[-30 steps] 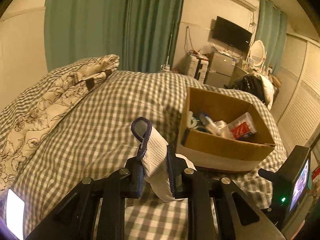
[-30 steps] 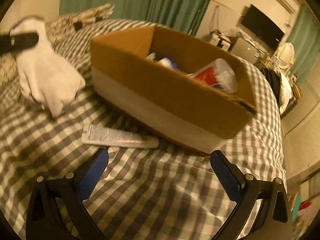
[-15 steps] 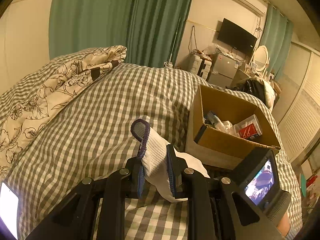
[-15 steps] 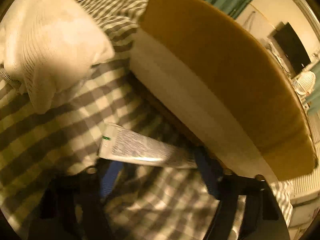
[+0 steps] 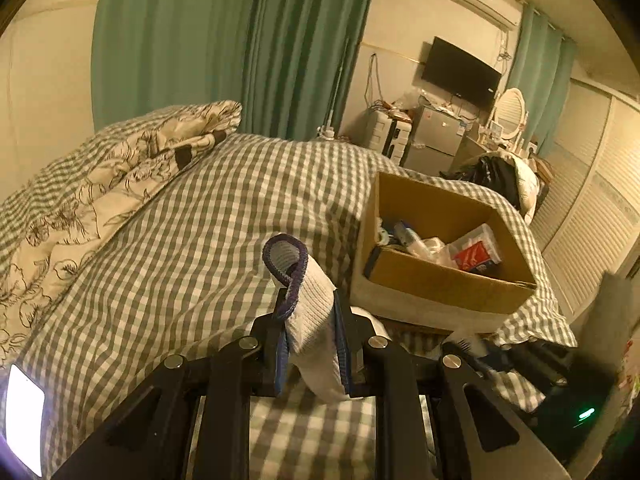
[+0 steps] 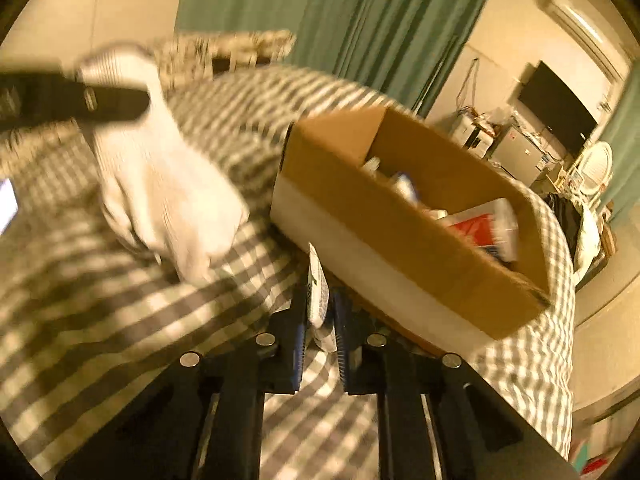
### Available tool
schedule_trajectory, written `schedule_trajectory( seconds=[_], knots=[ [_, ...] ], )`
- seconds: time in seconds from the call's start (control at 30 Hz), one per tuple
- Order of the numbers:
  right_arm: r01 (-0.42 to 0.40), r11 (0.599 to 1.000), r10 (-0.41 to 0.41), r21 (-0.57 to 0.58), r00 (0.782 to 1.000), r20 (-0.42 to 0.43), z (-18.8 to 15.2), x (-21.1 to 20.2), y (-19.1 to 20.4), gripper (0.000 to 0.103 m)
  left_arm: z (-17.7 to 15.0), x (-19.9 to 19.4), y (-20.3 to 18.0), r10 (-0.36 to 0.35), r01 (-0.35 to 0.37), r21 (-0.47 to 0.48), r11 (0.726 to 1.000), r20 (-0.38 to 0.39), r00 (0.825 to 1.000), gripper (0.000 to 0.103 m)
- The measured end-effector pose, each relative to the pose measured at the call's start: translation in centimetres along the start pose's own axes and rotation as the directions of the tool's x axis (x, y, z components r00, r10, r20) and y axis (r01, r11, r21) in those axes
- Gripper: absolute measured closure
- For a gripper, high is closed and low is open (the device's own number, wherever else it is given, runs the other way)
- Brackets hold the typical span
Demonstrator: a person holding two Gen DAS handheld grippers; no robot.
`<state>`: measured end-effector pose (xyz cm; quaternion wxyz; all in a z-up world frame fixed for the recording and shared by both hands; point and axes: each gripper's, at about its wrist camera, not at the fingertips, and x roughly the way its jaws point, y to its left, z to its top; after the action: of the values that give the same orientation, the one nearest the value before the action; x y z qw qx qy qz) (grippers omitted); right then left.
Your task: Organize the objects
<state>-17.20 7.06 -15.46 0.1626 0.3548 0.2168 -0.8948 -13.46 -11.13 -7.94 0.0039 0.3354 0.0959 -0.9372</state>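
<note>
My left gripper point(image 5: 310, 344) is shut on a white knit glove point(image 5: 310, 312) with a blue cuff and holds it above the checked bedspread. The glove also shows in the right wrist view point(image 6: 160, 192), hanging from the left gripper's black finger point(image 6: 72, 100). My right gripper point(image 6: 320, 320) is shut on a flat white tube point(image 6: 318, 296), held edge-on just above the bed. An open cardboard box point(image 5: 448, 280) with several items stands to the right of the glove; in the right wrist view the box point(image 6: 400, 232) is close ahead and right of the tube.
A floral quilt point(image 5: 100, 184) lies folded at the bed's far left. A lit phone screen point(image 5: 24, 416) sits at the lower left. Beyond the bed stand green curtains, a wall TV point(image 5: 460, 72) and a small fridge point(image 5: 436, 136). The bed edge drops off right of the box.
My right gripper went down over the white tube beside the box, shut on it and lifted it. My left gripper kept hold of the glove and shifted only slightly.
</note>
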Motion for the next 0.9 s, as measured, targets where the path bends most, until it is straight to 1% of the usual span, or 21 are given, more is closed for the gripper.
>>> schedule_trajectory(
  seconds=[0.07, 0.2, 0.27, 0.33, 0.4, 0.5, 0.63, 0.7, 0.77, 0.8, 0.83, 0.87, 0.9],
  knots=[
    [-0.023, 0.998, 0.021, 0.065, 0.999, 0.039, 0.6, -1.9, -1.1, 0.091, 0.0, -1.0, -0.9, -0.008, 0.008, 0.019, 1.000, 0.010, 1.000, 0.083],
    [-0.057, 0.982, 0.043, 0.178, 0.996, 0.083, 1.0, -4.3, -2.8, 0.091, -0.1, -2.6, -2.5, -0.048, 0.047, 0.043, 0.998, 0.017, 0.999, 0.083],
    [-0.086, 0.971, 0.063, 0.225, 0.992, 0.109, 1.1, -5.8, -3.2, 0.091, -0.2, -3.4, -3.3, -0.055, 0.054, 0.062, 0.997, 0.023, 0.998, 0.088],
    [-0.094, 0.965, 0.065, 0.246, 0.990, 0.126, 1.2, -7.6, -3.6, 0.091, -0.2, -4.2, -4.1, -0.072, 0.070, 0.074, 0.995, 0.027, 0.997, 0.089],
    [-0.087, 0.963, 0.050, 0.254, 0.988, 0.148, 0.9, -9.4, -4.4, 0.091, -0.1, -4.8, -4.7, -0.098, 0.096, 0.076, 0.992, 0.029, 0.995, 0.089],
    [-0.088, 0.958, 0.040, 0.273, 0.984, 0.175, 1.0, -10.7, -4.9, 0.091, 0.1, -5.8, -5.7, -0.120, 0.116, 0.088, 0.989, 0.037, 0.992, 0.095],
    [-0.099, 0.950, 0.036, 0.297, 0.977, 0.210, 0.5, -13.0, -5.8, 0.091, 0.2, -6.5, -6.7, -0.140, 0.135, 0.100, 0.986, 0.042, 0.989, 0.095],
    [-0.102, 0.944, 0.031, 0.313, 0.974, 0.223, 0.2, -13.8, -6.4, 0.091, -0.1, -6.2, -7.2, -0.133, 0.129, 0.129, 0.983, 0.022, 0.991, 0.095],
    [-0.102, 0.942, 0.029, 0.321, 0.974, 0.224, -0.1, -14.1, -6.9, 0.091, -0.8, -5.0, -7.5, -0.093, 0.092, 0.143, 0.985, -0.002, 0.996, 0.092],
    [-0.101, 0.941, 0.028, 0.324, 0.974, 0.224, -0.2, -14.2, -7.1, 0.091, -1.2, -4.3, -7.4, -0.077, 0.079, 0.137, 0.987, -0.023, 0.997, 0.081],
    [-0.101, 0.939, 0.027, 0.327, 0.974, 0.224, -0.4, -14.3, -7.2, 0.091, -1.7, -3.3, -7.3, -0.064, 0.070, 0.126, 0.990, -0.054, 0.997, 0.054],
    [-0.103, 0.938, 0.028, 0.331, 0.974, 0.223, -0.6, -14.3, -7.3, 0.091, -2.3, -2.1, -7.1, -0.047, 0.056, 0.111, 0.992, -0.088, 0.995, 0.041],
    [-0.106, 0.936, 0.030, 0.336, 0.975, 0.221, -0.8, -14.2, -7.4, 0.091, -2.6, -1.4, -6.9, -0.029, 0.039, 0.100, 0.994, -0.099, 0.995, 0.031]
  ],
)
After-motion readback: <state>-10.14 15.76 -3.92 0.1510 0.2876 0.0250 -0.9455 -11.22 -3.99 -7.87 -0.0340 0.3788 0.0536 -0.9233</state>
